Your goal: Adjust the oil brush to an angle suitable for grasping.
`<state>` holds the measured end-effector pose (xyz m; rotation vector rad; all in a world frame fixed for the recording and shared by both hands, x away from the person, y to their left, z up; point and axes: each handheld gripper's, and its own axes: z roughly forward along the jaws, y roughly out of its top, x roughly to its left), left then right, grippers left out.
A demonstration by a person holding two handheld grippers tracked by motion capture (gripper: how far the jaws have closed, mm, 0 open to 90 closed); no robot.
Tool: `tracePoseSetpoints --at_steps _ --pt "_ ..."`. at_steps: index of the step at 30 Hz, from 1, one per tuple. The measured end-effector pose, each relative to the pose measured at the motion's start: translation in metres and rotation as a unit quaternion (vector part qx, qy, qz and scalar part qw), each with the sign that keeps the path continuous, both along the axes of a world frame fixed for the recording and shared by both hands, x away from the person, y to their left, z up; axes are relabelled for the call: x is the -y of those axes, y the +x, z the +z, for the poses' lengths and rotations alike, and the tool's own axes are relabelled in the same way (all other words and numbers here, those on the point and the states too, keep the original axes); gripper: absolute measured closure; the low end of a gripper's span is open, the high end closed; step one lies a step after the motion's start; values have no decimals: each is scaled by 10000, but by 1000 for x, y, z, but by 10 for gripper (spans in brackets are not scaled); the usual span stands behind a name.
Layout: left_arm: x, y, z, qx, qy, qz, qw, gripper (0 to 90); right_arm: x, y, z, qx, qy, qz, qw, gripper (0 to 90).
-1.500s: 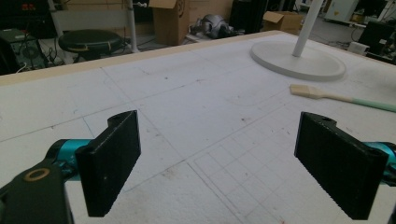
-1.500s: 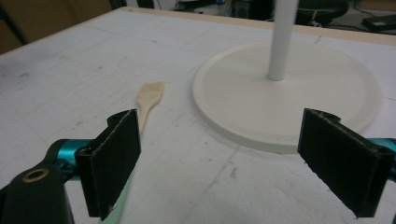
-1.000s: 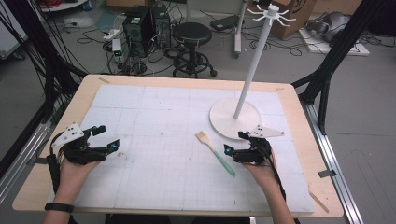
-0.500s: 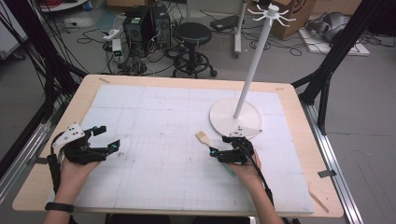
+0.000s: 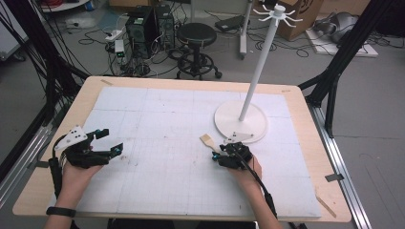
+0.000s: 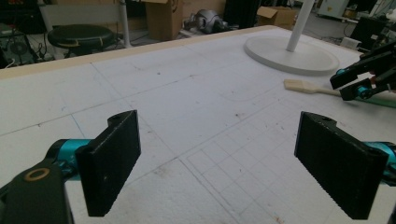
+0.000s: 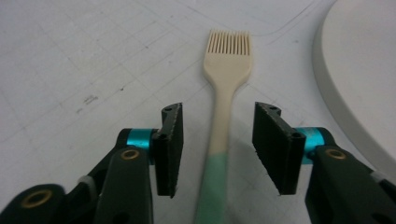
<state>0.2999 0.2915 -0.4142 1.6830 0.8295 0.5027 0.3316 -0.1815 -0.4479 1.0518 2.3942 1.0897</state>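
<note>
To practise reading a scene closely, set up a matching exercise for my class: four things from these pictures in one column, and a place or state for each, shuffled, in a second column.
Column one:
1. brush
2. left gripper
3. stand
4. stool

Column two:
A. on the floor beyond the table
B. lying flat between the jaws of the right gripper
C. round white base on the mat, with a tall pole
D. open, with nothing between its jaws

Pairs: 1-B, 2-D, 3-C, 4-A
</note>
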Motion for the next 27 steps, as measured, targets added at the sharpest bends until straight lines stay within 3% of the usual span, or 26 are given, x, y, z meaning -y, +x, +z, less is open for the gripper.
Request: tracePoseSetpoints --at_steps 3,8,19,27 --pt "0 0 0 -4 2 -1 10000 151 -1 -1 0 23 -26 -18 10000 615" --pt "-1 -1 1 17 -21 6 10000 151 0 -1 0 -93 111 -115 9998 783" --pt "1 -1 1 6 -5 -8 10000 151 3 1 0 -246 240 -160 9993 823" --pt "1 0 0 -11 18 -11 10000 151 4 2 5 -178 275 263 9991 828"
